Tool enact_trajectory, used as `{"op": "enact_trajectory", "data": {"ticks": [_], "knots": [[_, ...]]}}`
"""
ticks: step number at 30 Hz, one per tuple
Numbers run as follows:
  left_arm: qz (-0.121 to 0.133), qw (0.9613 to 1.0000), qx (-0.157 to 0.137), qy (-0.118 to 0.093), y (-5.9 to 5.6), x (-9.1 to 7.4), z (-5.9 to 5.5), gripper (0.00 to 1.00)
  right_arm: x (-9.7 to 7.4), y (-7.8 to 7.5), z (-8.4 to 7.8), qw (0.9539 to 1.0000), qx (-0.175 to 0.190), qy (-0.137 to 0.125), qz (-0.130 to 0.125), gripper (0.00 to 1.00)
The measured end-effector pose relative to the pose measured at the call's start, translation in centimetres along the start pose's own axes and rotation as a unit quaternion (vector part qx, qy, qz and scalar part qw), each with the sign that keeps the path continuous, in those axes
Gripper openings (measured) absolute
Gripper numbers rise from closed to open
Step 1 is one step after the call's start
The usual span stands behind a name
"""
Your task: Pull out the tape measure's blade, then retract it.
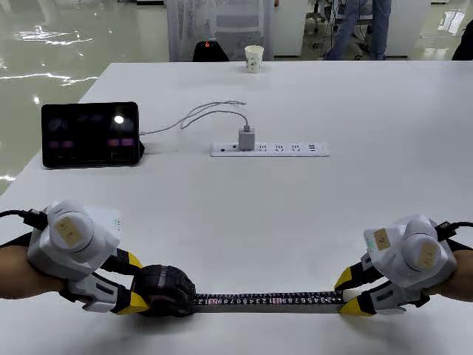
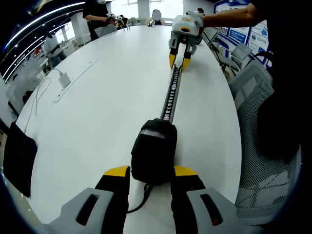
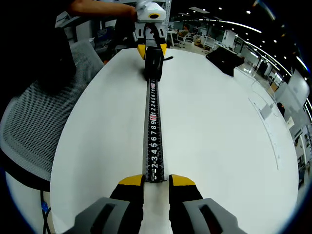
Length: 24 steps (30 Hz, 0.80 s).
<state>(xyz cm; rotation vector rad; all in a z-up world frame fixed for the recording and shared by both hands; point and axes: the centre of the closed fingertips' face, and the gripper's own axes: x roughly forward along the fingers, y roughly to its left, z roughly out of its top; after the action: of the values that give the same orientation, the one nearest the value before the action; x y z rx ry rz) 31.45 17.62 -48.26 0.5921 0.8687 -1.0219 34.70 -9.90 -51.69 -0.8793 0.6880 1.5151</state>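
Running straight between your fingers, the dark numbered blade (image 1: 270, 299) is pinched at its tip by your right gripper (image 1: 346, 294); your left gripper (image 1: 134, 282) clamps the rounded black case (image 1: 166, 290).

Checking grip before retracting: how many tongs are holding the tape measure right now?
2. The left tongs clamp the case; the right tongs pinch the blade at its free end.
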Motion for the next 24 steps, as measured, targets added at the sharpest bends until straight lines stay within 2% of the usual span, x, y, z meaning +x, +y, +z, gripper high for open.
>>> {"op": "enact_trajectory", "data": {"ticks": [8,12,16,20,24], "knots": [[0.01,0.9998,-0.019,0.0,-0.5,-0.6,-0.5,0.37,-0.4,0.3,0.4,0.9999,0.013,-0.001,-0.01,0.29],[0.02,0.999,-0.039,-0.01,-1.1,-1.0,-0.4,0.41,-0.7,0.7,0.3,0.9994,0.029,-0.002,-0.016,0.36],[0.027,0.9977,-0.06,-0.018,-1.6,-1.3,-0.3,0.52,-1.0,1.1,0.1,0.999,0.037,-0.003,-0.025,0.42],[0.036,0.9953,-0.083,-0.034,-2.0,-1.7,-0.1,0.6,-1.4,1.4,0.1,0.9979,0.055,-0.009,-0.034,0.49],[0.051,0.9909,-0.11,-0.057,-2.2,-2.4,0.3,0.66,-1.8,1.5,0.3,0.9956,0.077,-0.021,-0.049,0.56]]}}
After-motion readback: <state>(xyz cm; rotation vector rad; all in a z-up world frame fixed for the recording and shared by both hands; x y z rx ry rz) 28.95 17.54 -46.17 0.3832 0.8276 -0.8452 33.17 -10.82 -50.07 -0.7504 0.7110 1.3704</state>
